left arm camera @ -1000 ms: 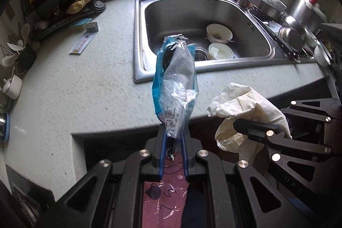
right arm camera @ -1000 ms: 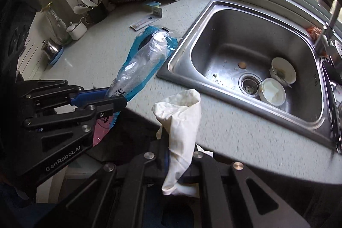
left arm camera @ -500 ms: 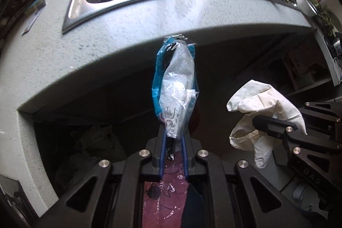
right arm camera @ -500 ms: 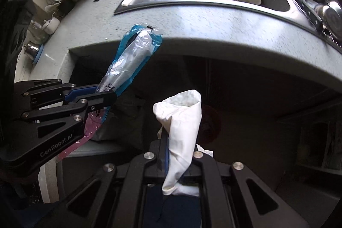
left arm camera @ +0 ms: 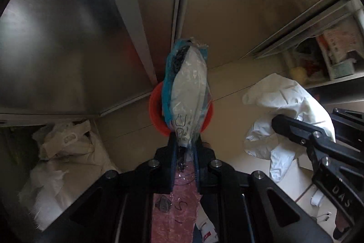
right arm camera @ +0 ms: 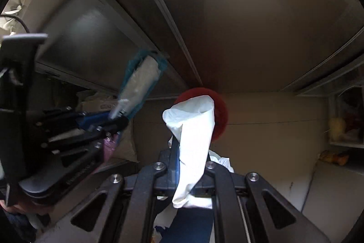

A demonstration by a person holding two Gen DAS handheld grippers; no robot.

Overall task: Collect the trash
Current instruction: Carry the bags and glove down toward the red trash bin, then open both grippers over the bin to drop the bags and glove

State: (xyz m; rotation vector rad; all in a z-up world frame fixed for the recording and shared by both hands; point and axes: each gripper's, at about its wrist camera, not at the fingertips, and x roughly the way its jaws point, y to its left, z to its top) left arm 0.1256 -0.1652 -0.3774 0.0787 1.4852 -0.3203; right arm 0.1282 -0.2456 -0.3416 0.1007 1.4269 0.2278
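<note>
Low in front of the cabinet doors, the left gripper (left arm camera: 184,149) pinches a blue-and-clear plastic wrapper (left arm camera: 186,92) and the right gripper (right arm camera: 190,165) pinches a white glove (right arm camera: 193,129), both over a red bin (left arm camera: 154,111). Carrying is done; next, line up over its mouth and release.

A crumpled plastic wrapper (left arm camera: 187,92), clear with a blue edge and a pink printed tail, is pinched near its lower end between the left gripper (left arm camera: 185,147) fingers and sticks out straight ahead of them. A white rubber glove (right arm camera: 193,129), limp and creased, is clamped in the right gripper (right arm camera: 190,165), its open cuff ahead of the fingers. A red bin (left arm camera: 157,115) lies directly beyond both held items.
</note>
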